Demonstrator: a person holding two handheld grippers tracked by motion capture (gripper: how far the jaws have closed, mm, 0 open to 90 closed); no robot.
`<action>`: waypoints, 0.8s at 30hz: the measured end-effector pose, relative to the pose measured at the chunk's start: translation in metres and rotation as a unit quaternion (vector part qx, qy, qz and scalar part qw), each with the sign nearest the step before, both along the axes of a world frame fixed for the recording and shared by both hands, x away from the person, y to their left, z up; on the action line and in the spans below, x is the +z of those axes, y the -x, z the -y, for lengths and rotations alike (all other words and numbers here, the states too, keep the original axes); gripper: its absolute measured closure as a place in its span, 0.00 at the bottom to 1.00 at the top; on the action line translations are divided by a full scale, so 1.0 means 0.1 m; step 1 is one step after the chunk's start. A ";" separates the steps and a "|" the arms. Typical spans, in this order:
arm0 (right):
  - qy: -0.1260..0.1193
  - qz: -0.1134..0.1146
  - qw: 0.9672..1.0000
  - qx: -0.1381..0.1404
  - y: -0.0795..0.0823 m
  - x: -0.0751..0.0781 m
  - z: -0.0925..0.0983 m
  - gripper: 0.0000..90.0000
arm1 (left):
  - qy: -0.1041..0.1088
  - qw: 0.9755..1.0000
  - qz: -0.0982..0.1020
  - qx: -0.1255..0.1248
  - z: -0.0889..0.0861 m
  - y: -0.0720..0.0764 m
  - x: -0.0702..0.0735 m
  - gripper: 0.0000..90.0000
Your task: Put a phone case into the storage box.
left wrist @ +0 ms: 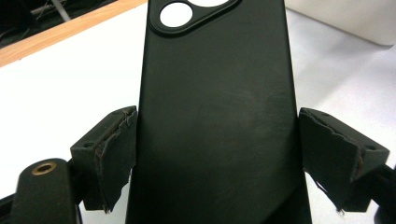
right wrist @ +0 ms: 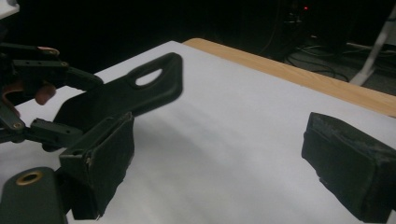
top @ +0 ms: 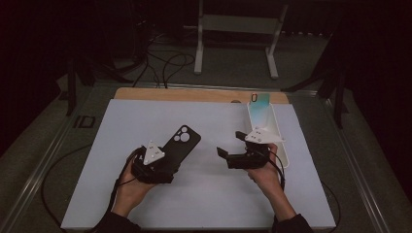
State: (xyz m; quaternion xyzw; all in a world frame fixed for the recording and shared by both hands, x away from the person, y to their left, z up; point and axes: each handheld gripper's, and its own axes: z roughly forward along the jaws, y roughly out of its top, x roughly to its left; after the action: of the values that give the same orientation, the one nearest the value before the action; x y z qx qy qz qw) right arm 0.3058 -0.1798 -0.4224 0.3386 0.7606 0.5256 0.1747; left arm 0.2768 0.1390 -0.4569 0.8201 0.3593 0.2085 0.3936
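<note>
Hand-held gripper (top: 156,162) over white tbl (top: 97,160), dark rm

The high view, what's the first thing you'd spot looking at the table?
A black phone case held at its two long edges by the left claw, over the white table. The right claw is open with nothing in it, pointing toward the case. Behind it, at the table's right edge, lies a long white tray with a blue-green phone at its far end.
</note>
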 end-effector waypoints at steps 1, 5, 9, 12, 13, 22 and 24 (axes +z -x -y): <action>0.001 -0.001 1.000 0.003 0.00 0.00 -0.02 0.10 | 0.002 1.000 0.000 -0.002 0.01 0.00 0.00 0.18; 0.000 -0.002 1.000 0.010 -0.02 0.01 -0.08 0.10 | 0.003 1.000 0.002 -0.006 0.03 0.00 0.00 0.18; -0.007 -0.012 1.000 0.021 -0.06 0.02 -0.19 0.10 | 0.006 1.000 0.007 -0.013 0.07 0.01 0.02 0.18; -0.008 -0.013 1.000 0.024 -0.07 0.02 -0.22 0.10 | 0.007 1.000 0.010 -0.016 0.08 0.02 0.03 0.18; -0.011 -0.019 0.999 0.026 -0.09 0.01 -0.25 0.10 | 0.011 1.000 0.012 -0.019 0.09 0.02 0.04 0.18; -0.025 -0.030 0.999 0.038 -0.12 0.00 -0.34 0.10 | 0.013 0.999 0.018 -0.032 0.14 0.04 0.07 0.18; -0.028 -0.037 0.998 0.042 -0.13 -0.01 -0.37 0.10 | 0.015 0.999 0.019 -0.035 0.15 0.05 0.08 0.18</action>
State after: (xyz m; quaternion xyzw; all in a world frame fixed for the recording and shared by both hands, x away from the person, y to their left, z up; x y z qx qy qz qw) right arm 0.3191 -0.1423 -0.4239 0.3301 0.7653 0.5407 0.1143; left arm 0.2719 0.1240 -0.4489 0.8220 0.3260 0.2047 0.4196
